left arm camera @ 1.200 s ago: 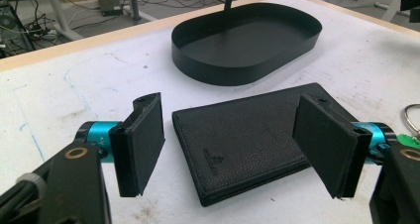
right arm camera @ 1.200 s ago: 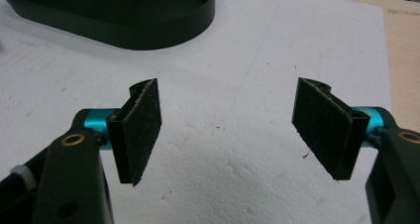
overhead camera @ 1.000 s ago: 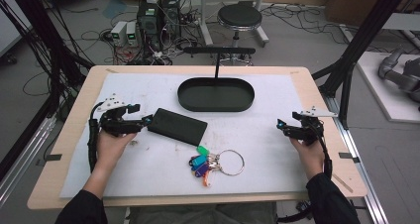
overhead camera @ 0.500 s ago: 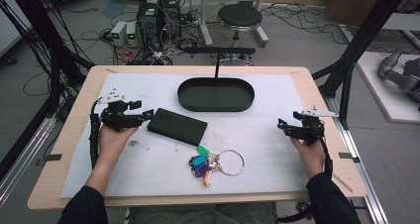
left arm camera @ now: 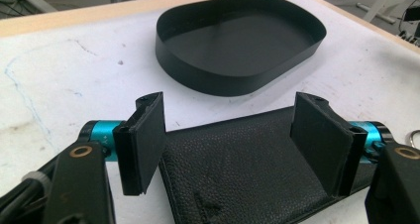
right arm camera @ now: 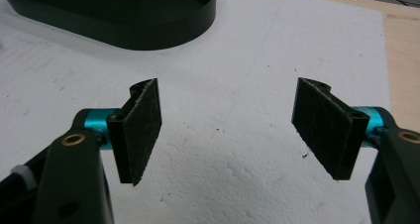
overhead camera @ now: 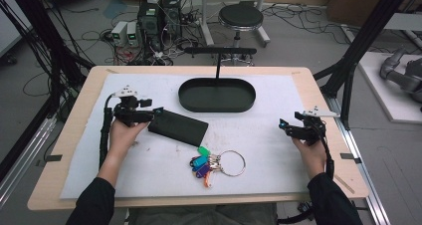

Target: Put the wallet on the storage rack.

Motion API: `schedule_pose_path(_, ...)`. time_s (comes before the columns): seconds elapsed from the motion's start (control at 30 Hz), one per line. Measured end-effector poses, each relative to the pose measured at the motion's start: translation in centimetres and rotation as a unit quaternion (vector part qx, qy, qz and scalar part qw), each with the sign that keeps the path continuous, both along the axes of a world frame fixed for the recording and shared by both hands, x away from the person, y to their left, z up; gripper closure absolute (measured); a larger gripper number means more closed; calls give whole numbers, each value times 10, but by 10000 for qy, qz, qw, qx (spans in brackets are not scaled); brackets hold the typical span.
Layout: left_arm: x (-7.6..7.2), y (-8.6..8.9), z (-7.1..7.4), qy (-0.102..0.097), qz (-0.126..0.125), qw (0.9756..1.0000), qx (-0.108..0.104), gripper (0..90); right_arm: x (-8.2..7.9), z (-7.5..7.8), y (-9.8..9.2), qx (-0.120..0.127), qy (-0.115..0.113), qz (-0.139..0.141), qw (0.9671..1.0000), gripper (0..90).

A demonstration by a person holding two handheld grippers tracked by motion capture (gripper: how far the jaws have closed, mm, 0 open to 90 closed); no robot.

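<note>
The black leather wallet [left arm camera: 247, 174] lies flat on the white tabletop [overhead camera: 278, 155], its near end between my left gripper's [left arm camera: 230, 135] fingers [left arm camera: 146, 140], which stand spread on either side of it; I see a gap at each pad, so nothing is pinched. Just beyond those fingers sits the black oval tray [left arm camera: 237, 40], apart from the wallet. A bunch of keys with coloured tags [overhead camera: 206, 164] rests beside the wallet's far corner, on the side toward my right gripper [overhead camera: 293, 128]. That gripper's fingers [right arm camera: 138, 130] are spread wide over bare tabletop, well apart from the wallet.
</note>
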State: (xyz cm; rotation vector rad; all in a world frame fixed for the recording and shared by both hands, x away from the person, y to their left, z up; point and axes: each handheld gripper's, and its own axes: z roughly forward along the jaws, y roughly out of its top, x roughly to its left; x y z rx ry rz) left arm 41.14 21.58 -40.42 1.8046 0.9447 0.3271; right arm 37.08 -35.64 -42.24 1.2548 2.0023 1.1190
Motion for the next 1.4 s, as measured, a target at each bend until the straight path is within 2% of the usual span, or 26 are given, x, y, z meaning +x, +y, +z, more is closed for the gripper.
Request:
schedule_pose_path(0.1,3,-1,-4,14,10,10000,20,327,0,0,0,-6,11,-5,10000,277)
schedule_pose_path(0.27,10,0,-11,192,92,9997,-84,384,0,0,1,-27,30,29,10000,277)
schedule_pose_path(0.43,18,2,-22,512,320,9982,37,413,0,-1,2,-80,71,48,9999,277)
schedule_pose_path(0.53,21,4,-26,602,391,9974,42,413,0,-1,3,-99,65,56,9999,277)
schedule_pose_path(0.57,24,5,-29,685,461,9966,3,412,-1,-1,3,-111,86,60,9999,277)
schedule_pose_path(0.63,25,6,-30,728,473,9962,-54,412,-1,-1,4,-122,81,66,9999,277)
schedule_pose_path(0.7,31,5,-32,920,451,9947,1,413,-1,-2,5,-173,83,78,9998,277)
schedule_pose_path(0.8,33,3,-35,958,482,9942,-14,459,-2,-1,6,-215,87,98,9997,277)
schedule_pose_path(0.83,34,2,-39,1086,487,9929,65,459,-2,-1,7,-226,73,101,9997,277)
schedule_pose_path(0.87,34,2,-39,1086,487,9929,65,459,-2,-1,7,-226,73,101,9997,277)
schedule_pose_path(0.9,36,3,-42,1238,494,9911,34,459,-2,-1,7,-231,70,105,9997,277)
schedule_pose_path(0.93,36,3,-42,1238,494,9911,34,478,-2,-1,7,-231,70,105,9997,277)
schedule_pose_path(0.97,36,4,-42,1258,433,9911,-75,478,-2,-2,7,-244,85,121,9996,277)
schedule_pose_path(1.0,35,2,-40,1191,393,9921,-12,565,-2,-2,7,-254,94,114,9996,277)
schedule_pose_path(1.07,34,0,-40,1149,373,9927,35,603,-2,-2,7,-268,86,113,9995,277)
schedule_pose_path(1.1,33,-2,-39,1063,383,9935,154,613,-1,-3,8,-285,88,102,9995,278)
schedule_pose_path(1.27,31,0,-37,958,356,9947,120,737,-1,-3,8,-279,95,101,9995,281)
schedule_pose_path(1.4,29,-4,-35,790,298,9960,275,794,-1,-3,8,-273,77,85,9996,281)
